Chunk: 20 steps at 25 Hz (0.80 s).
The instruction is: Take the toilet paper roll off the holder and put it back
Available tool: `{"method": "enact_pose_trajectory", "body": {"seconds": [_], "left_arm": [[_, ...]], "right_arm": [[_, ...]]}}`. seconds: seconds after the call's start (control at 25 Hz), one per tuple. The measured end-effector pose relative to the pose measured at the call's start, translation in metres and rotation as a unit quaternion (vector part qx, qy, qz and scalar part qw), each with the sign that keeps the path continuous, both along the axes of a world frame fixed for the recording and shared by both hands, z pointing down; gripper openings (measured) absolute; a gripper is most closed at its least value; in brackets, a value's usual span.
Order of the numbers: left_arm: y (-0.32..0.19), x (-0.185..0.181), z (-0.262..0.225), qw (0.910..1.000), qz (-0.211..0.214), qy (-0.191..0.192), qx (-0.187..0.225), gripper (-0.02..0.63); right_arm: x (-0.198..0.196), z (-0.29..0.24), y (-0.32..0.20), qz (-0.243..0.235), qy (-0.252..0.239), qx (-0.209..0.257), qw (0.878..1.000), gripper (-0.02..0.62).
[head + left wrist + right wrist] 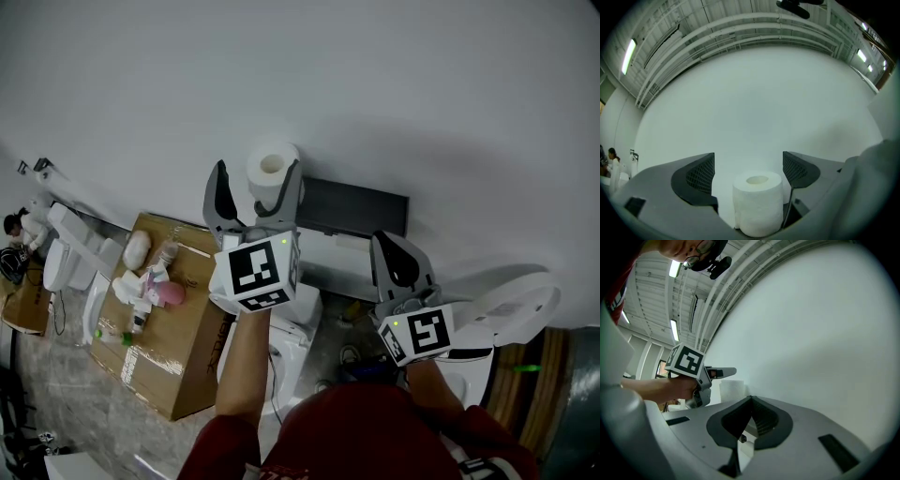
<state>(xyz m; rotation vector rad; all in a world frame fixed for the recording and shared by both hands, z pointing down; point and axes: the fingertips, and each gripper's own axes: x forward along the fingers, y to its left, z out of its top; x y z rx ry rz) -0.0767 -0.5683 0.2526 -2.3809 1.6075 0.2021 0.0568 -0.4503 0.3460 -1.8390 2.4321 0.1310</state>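
Plain white wall (422, 94) fills most of the head view, smooth and bare – open space all round the raised tools. Below left, a brown cardboard box (192, 361) sits on the grey floor, its flat top cluttered with small white items and one pink one (171, 293). Low right, a white rounded fixture (511, 305) has a glossy curved rim. Against the wall lies a flat black panel (354, 208), rectangular and sharp-edged.

The left gripper (258, 178) is lifted toward the wall, marker cube facing up. Its jaws are spread wide, dark gridded pads (704, 173) facing inward, with the roll (758, 206) standing between them. In the left gripper view a strip of wall shows between the roll and the left pad, while the roll's other side lies right at the right pad – whether it touches there I cannot tell. No holder can be made out.

The right gripper (749, 401) hangs lower and well apart to the right, jaws pressed together with nothing between them.

The roll is a thick, full cylinder of soft white paper, upright, its round core hole facing up and its wrapped side faintly dimpled. In the head view it sits at the left gripper's tips, just left of the panel's end. From the right gripper view it shows as a small white drum under the left gripper's outstretched jaw.
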Motion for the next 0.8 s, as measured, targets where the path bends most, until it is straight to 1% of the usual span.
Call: {"method": "enact_pose_trajectory", "body": {"seconds": [0.08, 0.12, 0.24, 0.36, 0.48, 0.56, 0.72, 0.8], "left_arm": [[0.011, -0.008, -0.007, 0.9999, -0.009, 0.006, 0.001, 0.454], [0.016, -0.013, -0.007, 0.9999, -0.015, 0.004, -0.006, 0.454], [0.032, -0.025, -0.001, 0.9994, -0.029, 0.0, -0.021, 0.453], [0.054, -0.036, 0.011, 0.999, -0.032, 0.008, -0.029, 0.453], [0.072, -0.044, 0.034, 0.9977, -0.042, 0.021, -0.049, 0.453], [0.081, -0.046, 0.056, 0.9963, -0.048, 0.022, -0.068, 0.453], [0.093, -0.049, 0.096, 0.9924, -0.044, 0.028, -0.111, 0.451], [0.097, -0.049, 0.109, 0.9912, -0.043, 0.024, -0.123, 0.449]], "right_arm": [[0.0, -0.001, 0.0, 0.0, 0.001, 0.001, 1.0, 0.009], [-0.001, -0.001, 0.001, 0.0, 0.001, 0.001, 1.0, 0.009], [-0.002, -0.003, 0.001, -0.002, 0.004, 0.001, 1.0, 0.009], [-0.006, -0.004, 0.003, -0.005, 0.007, 0.002, 1.0, 0.009], [-0.009, -0.005, 0.006, -0.006, 0.007, 0.002, 1.0, 0.009], [-0.012, -0.003, 0.007, -0.008, 0.006, 0.001, 1.0, 0.009], [-0.017, -0.001, 0.009, -0.012, 0.004, -0.002, 1.0, 0.009], [-0.019, 0.001, 0.008, -0.013, 0.003, -0.005, 1.0, 0.009]]}}
